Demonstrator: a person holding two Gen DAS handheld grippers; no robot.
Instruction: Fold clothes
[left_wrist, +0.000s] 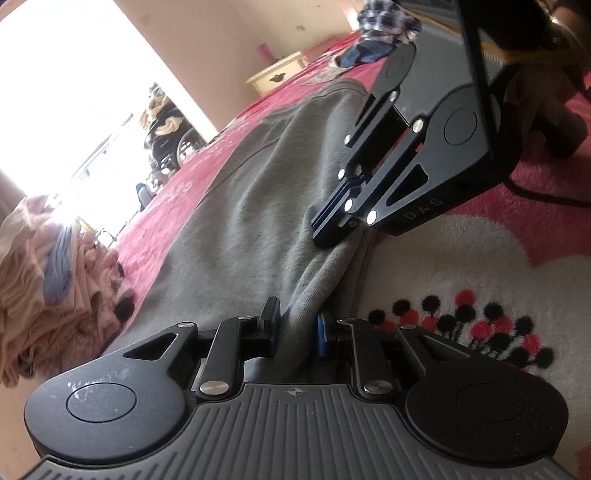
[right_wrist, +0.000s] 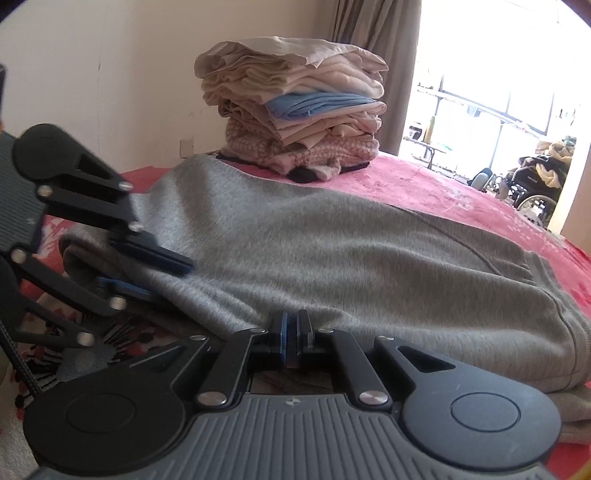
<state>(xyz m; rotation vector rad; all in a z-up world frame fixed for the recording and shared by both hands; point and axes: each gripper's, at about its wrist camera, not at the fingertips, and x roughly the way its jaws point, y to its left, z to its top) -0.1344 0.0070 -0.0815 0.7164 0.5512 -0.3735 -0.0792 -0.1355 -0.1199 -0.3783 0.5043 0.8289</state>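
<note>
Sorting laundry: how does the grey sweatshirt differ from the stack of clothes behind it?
The grey sweatshirt lies spread over the pink bedspread, partly folded; the stack of clothes is folded and piled high. The sweatshirt is one plain grey garment; the stack mixes beige, blue and pink pieces. Both rest on the bedspread.

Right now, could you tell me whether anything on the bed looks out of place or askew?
Nothing looks damaged or spilled. The grey sweatshirt lies half-folded on the pink blanket, its near edge bunched between the left gripper and the right gripper. The folded clothes stack behind it leans slightly and looks uneven.
</note>
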